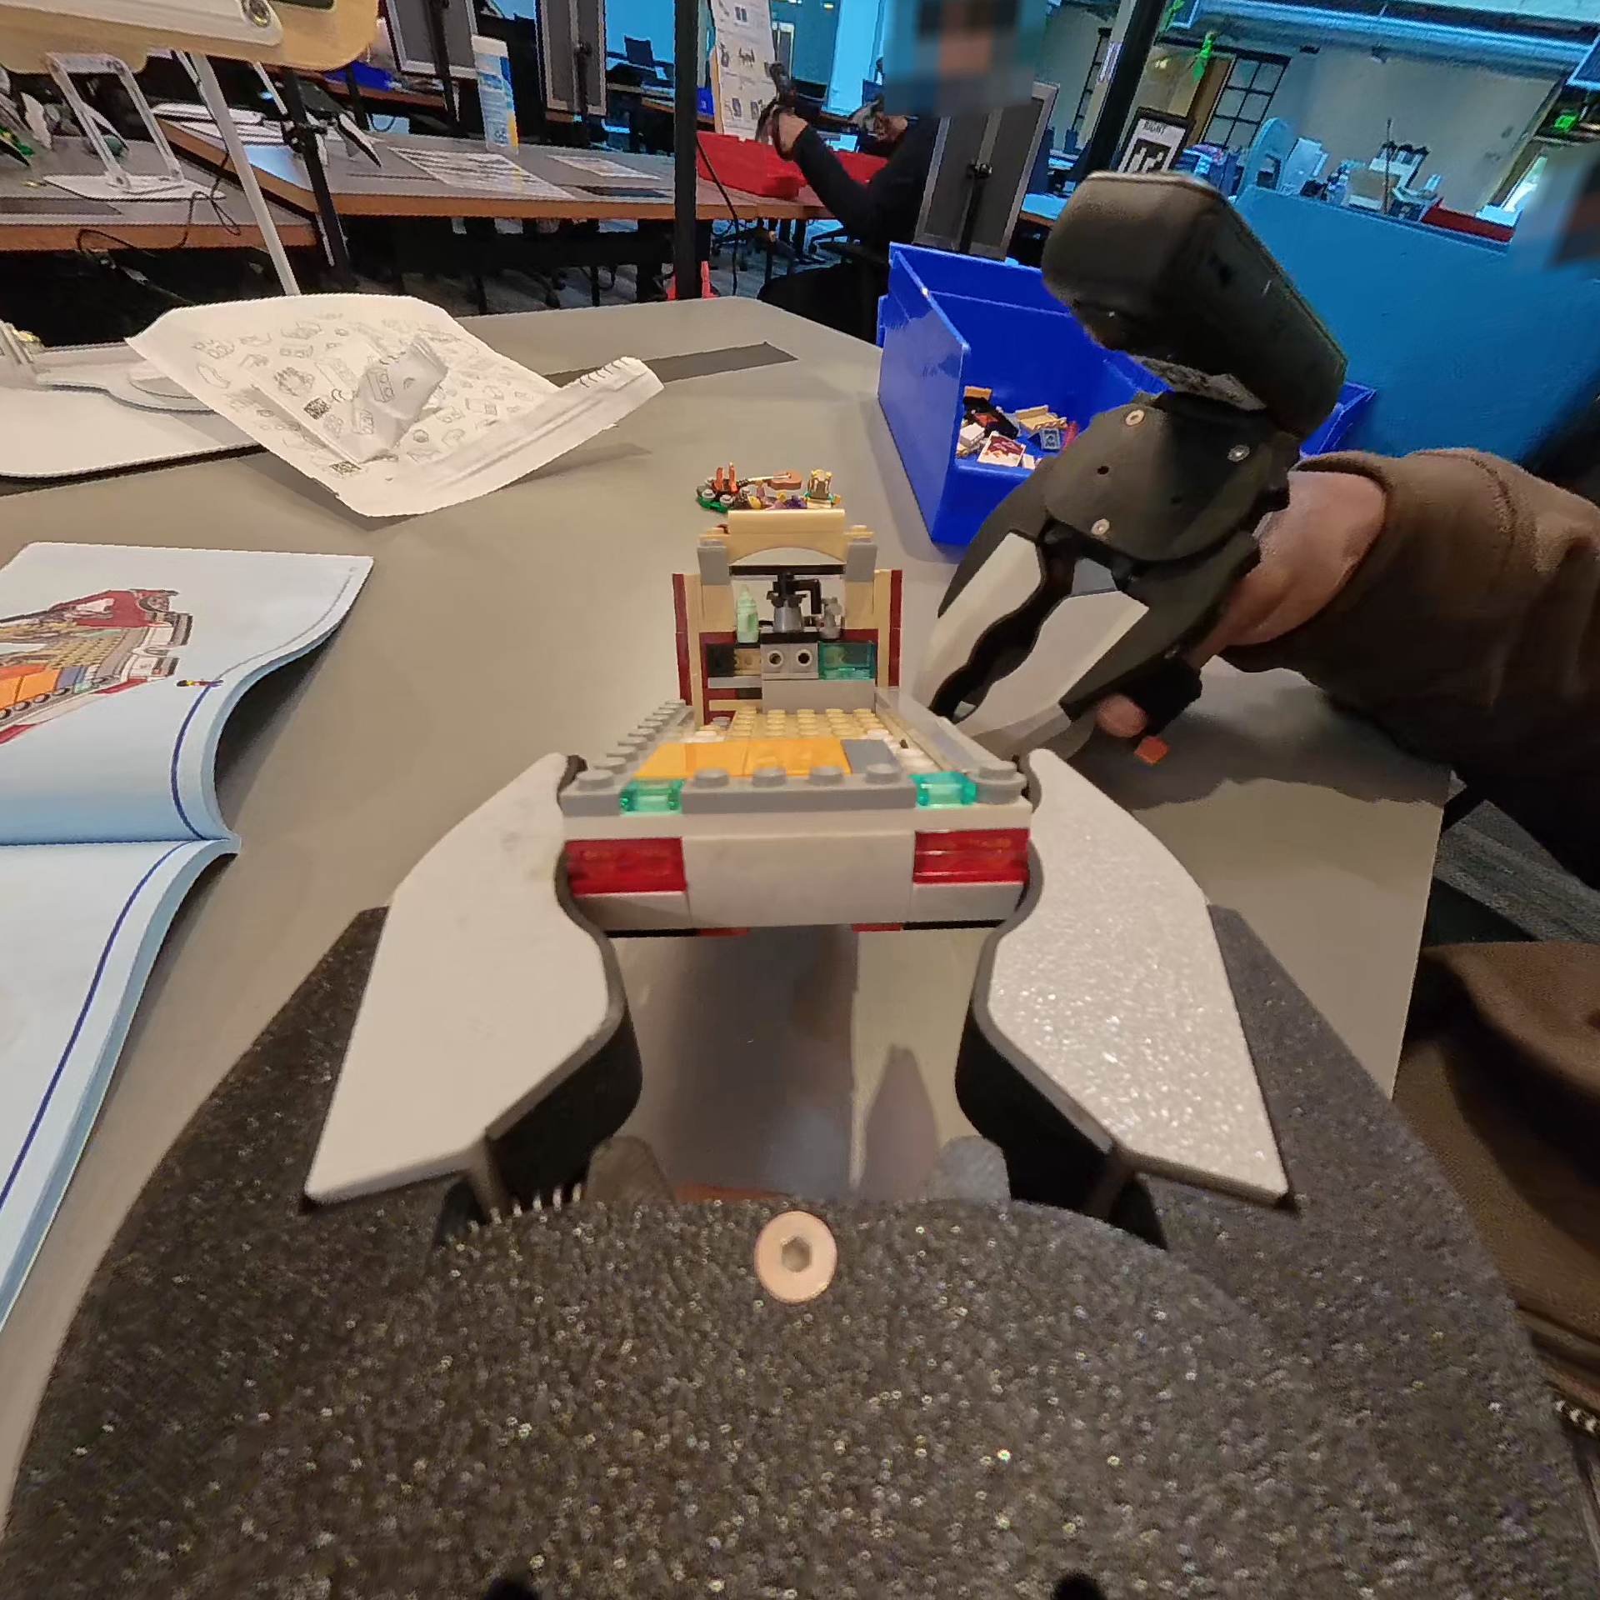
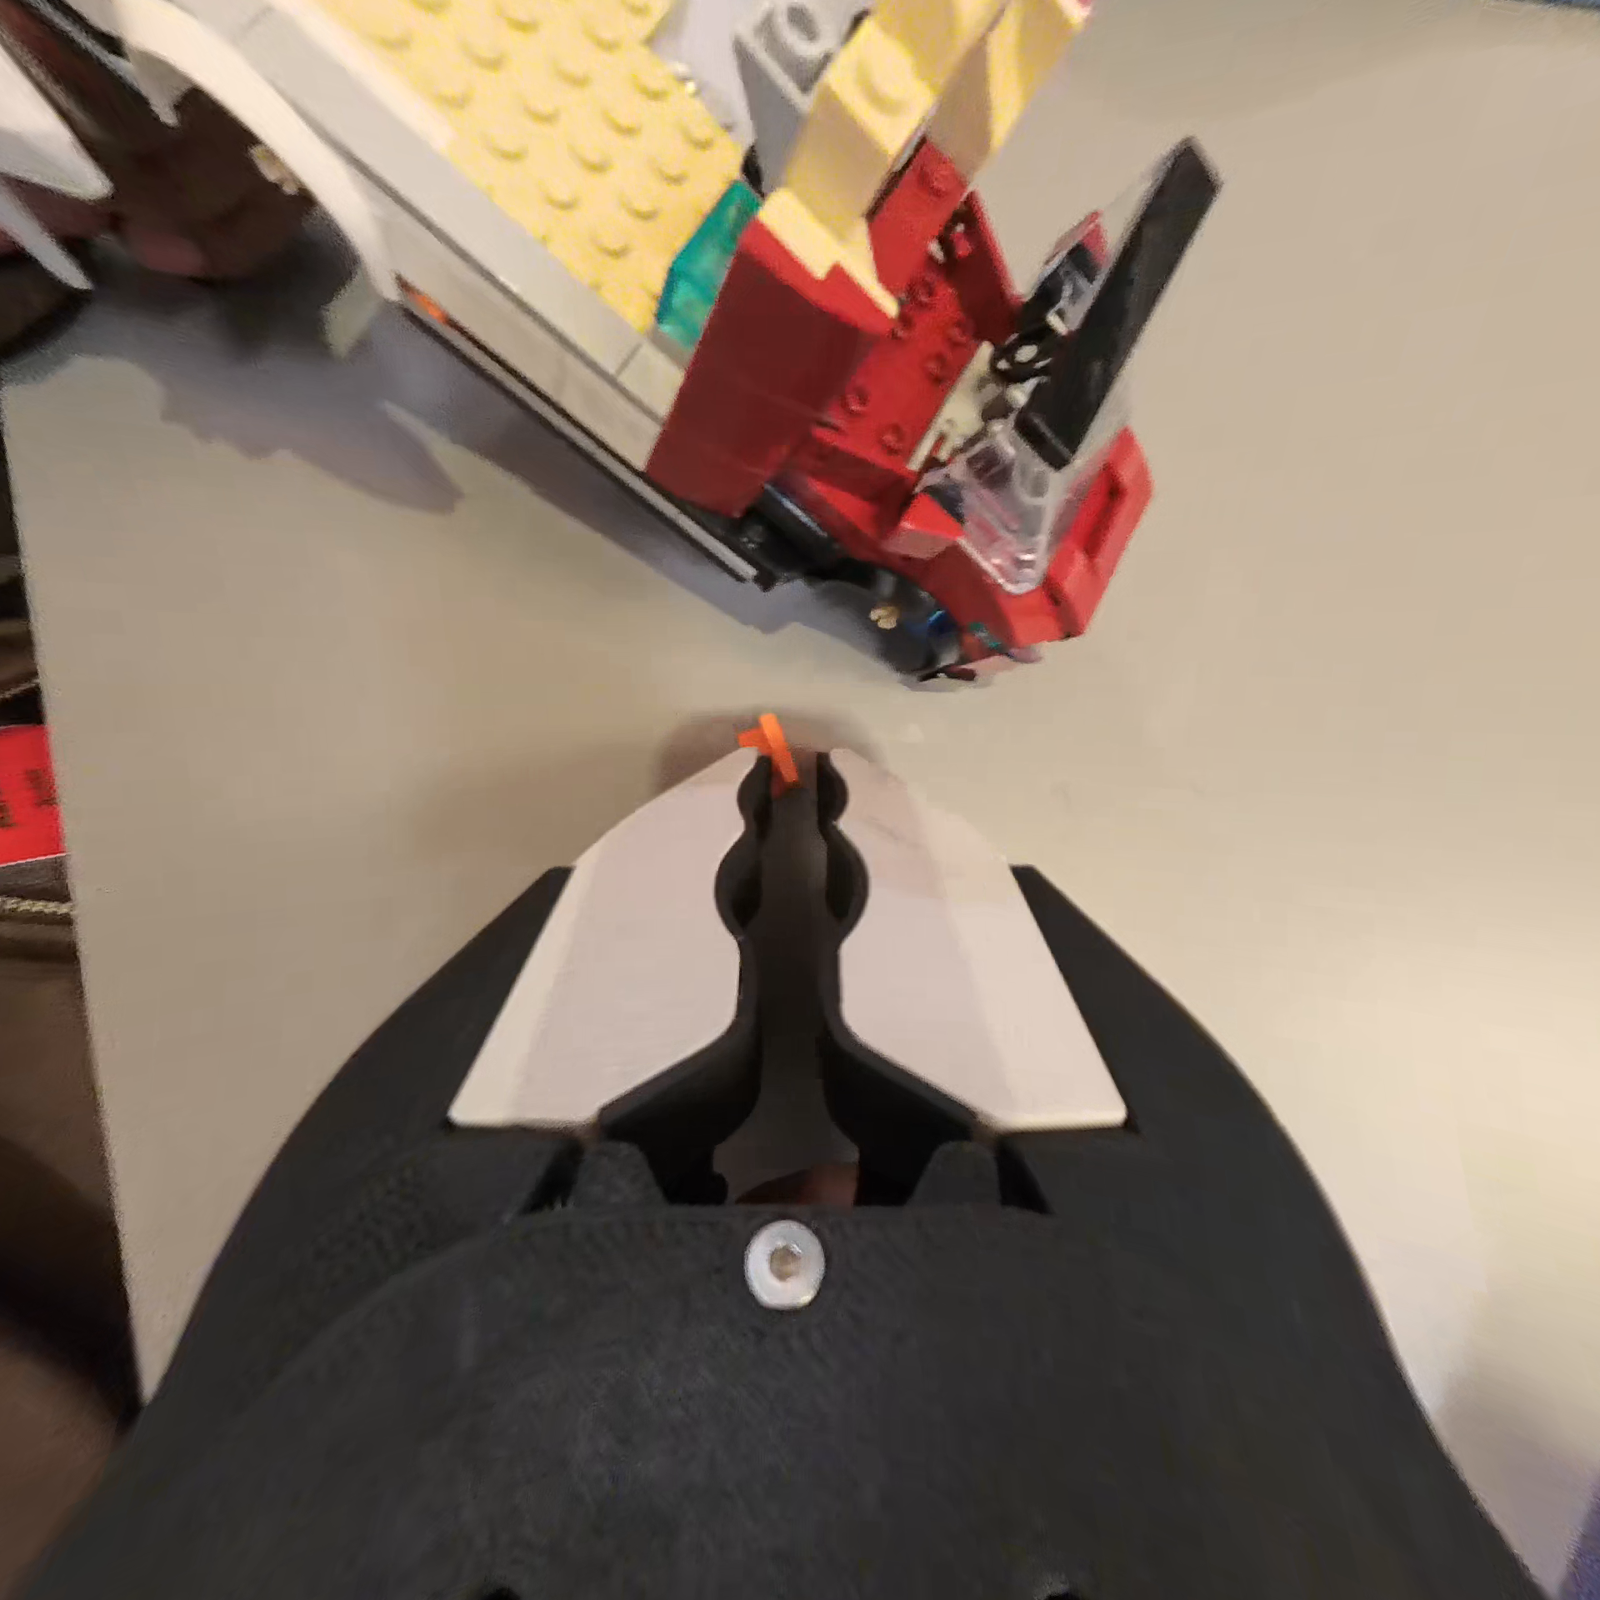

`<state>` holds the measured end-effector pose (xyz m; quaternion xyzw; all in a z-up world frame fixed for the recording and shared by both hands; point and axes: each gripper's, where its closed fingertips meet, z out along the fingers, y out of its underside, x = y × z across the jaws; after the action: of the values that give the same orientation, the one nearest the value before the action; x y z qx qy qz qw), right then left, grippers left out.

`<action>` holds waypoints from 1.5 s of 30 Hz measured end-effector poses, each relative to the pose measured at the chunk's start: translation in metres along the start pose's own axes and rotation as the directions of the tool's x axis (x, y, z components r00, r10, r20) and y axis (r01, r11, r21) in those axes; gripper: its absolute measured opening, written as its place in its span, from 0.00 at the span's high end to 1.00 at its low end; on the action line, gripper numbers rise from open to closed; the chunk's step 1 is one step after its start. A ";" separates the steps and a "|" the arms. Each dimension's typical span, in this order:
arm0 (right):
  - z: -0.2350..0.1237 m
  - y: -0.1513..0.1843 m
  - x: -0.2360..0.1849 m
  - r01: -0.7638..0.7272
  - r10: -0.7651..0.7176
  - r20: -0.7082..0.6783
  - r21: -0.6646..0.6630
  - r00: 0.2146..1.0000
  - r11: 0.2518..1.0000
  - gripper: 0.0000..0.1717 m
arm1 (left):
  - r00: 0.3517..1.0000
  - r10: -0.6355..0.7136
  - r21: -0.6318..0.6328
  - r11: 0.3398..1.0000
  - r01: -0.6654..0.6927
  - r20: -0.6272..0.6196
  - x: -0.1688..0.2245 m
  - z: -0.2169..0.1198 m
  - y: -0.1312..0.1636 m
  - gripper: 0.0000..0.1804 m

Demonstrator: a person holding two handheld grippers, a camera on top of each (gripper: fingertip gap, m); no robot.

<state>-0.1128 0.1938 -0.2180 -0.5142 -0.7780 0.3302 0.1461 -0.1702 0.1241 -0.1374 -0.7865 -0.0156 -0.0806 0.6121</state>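
Observation:
A brick vehicle [image 1: 796, 866] with a grey rear, red tail lights and a tan studded deck stands on the grey table [image 1: 485, 623]. My left gripper [image 1: 796, 779] is spread wide, and its two fingertips press on the sides of the vehicle's rear. My right gripper [image 1: 948, 706] is beside the vehicle's right edge, tips down near the table. In the right wrist view my right gripper [image 2: 783, 762] stands slightly open. A small thin orange piece [image 2: 770, 749] sits tilted between its tips, leaning on the left finger [image 2: 693, 831], with a gap to the right one. The vehicle's red cab [image 2: 779, 372] lies just ahead.
An open instruction booklet [image 1: 104, 736] lies at the left and a crumpled printed paper bag [image 1: 390, 398] behind it. A blue bin [image 1: 952, 381] with loose pieces stands at the back right. A small cluster of brick figures [image 1: 766, 489] sits behind the vehicle. The table edge runs along the right. Tip to tip, the grippers are about 12 cm apart.

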 end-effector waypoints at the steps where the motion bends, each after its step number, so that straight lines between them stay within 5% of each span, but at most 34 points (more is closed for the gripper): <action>1: -0.001 -0.002 0.000 0.020 -0.020 -0.005 0.015 1.000 1.000 0.93 | 1.000 -0.001 0.001 1.000 0.001 0.000 0.000 0.000 0.000 0.49; 4: -0.007 -0.014 -0.009 0.138 -0.138 -0.012 0.081 0.990 0.987 0.94 | 1.000 -0.009 0.004 1.000 0.009 -0.002 -0.001 -0.001 0.000 0.49; 9: -0.008 -0.008 -0.011 0.425 -0.423 -0.135 -0.015 0.896 0.905 0.96 | 1.000 -0.018 0.006 1.000 0.018 -0.004 -0.001 -0.001 -0.001 0.49; 31: -0.006 -0.005 -0.004 0.169 -0.169 -0.019 0.038 0.986 0.985 0.89 | 1.000 -0.017 0.006 1.000 0.017 -0.003 -0.001 -0.002 -0.001 0.49; 45: -0.002 0.005 -0.002 0.272 -0.282 -0.091 -0.110 0.955 0.956 0.96 | 1.000 0.029 0.002 1.000 -0.029 0.002 0.002 -0.002 0.000 0.49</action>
<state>-0.1070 0.1938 -0.2191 -0.4231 -0.8487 0.2407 0.2069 -0.1689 0.1224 -0.1366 -0.7860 -0.0047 -0.0709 0.6141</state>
